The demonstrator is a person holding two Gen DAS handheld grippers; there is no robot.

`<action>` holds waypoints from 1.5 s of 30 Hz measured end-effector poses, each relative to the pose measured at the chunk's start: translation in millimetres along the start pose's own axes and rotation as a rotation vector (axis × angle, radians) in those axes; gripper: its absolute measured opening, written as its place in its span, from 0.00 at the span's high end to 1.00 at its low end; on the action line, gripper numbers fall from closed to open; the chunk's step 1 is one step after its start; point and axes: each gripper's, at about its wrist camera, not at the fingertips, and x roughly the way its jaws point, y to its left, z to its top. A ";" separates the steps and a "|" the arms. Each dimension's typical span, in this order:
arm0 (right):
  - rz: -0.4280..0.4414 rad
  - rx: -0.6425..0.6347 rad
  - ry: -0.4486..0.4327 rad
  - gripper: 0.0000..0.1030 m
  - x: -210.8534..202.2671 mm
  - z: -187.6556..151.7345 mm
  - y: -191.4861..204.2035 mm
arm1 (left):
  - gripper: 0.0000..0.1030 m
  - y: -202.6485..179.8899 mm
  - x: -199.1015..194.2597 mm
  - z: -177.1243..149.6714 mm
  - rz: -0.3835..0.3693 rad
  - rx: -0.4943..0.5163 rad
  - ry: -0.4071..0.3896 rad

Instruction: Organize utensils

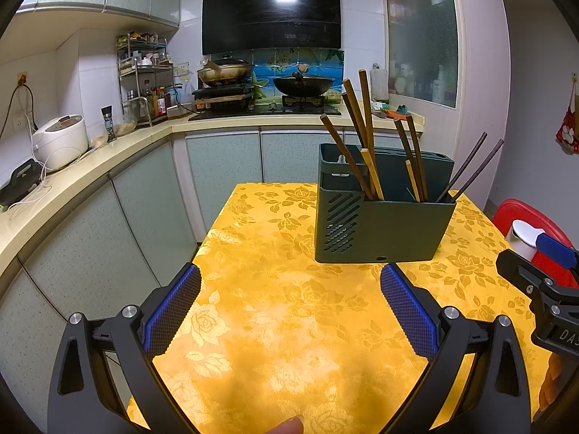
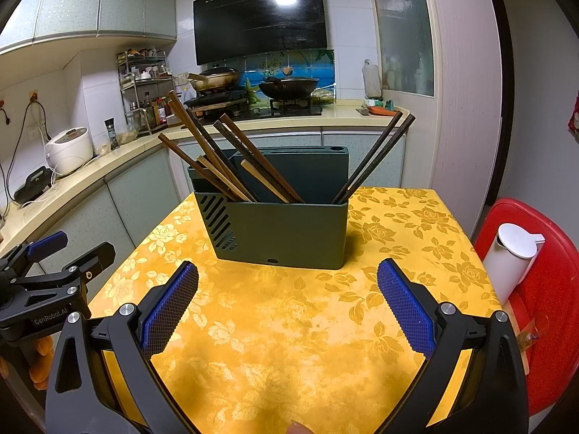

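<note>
From both wrists we look forward, low over the table (image 1: 271, 325), sharing the nearby utensil holder (image 2: 282, 231).

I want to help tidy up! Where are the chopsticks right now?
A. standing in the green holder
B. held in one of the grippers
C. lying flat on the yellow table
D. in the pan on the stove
A: the chopsticks lean inside the holder, while the left gripper and the right gripper are both open and hold nothing.
</note>
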 end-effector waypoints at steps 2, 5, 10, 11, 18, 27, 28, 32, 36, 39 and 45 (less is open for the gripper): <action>0.001 0.001 0.001 0.06 -0.6 -1.5 1.0 | 0.07 -0.1 0.1 0.2 0.001 0.000 0.000; -0.001 0.000 0.000 0.06 -0.7 -1.7 0.9 | 0.07 -0.3 0.3 0.8 0.001 -0.001 0.000; 0.000 0.000 0.001 0.06 -0.4 -0.5 0.0 | 0.07 0.5 -0.4 -0.2 0.001 -0.003 0.000; -0.001 0.000 0.001 0.06 -1.5 -1.9 1.5 | 0.07 1.0 -0.7 -0.8 0.001 -0.004 0.001; 0.001 0.001 0.001 0.06 -0.3 -0.3 -0.5 | 0.07 1.7 -3.8 -1.9 0.004 0.005 -0.008; 0.000 0.001 0.003 0.06 -4.4 -5.9 2.9 | 0.07 -6.1 -12.9 -2.7 0.023 0.050 -0.057; 0.000 0.001 0.003 0.06 -5.0 -6.6 3.5 | 0.07 -7.4 -13.9 -2.9 0.021 0.057 -0.062; 0.001 0.001 0.003 0.06 -3.9 -4.9 1.7 | 0.07 -8.6 -14.3 -2.6 0.014 0.046 -0.056; 0.001 0.001 0.003 0.06 -3.9 -4.6 1.7 | 0.07 -7.8 -13.2 -1.5 0.014 0.026 -0.035; 0.001 0.001 0.003 0.06 -4.3 -4.7 2.0 | 0.07 -6.7 -14.6 -0.9 0.011 0.017 -0.032; 0.005 -0.003 -0.002 0.06 -10.5 -8.2 5.6 | 0.07 -5.9 -16.2 -0.1 0.009 0.016 -0.030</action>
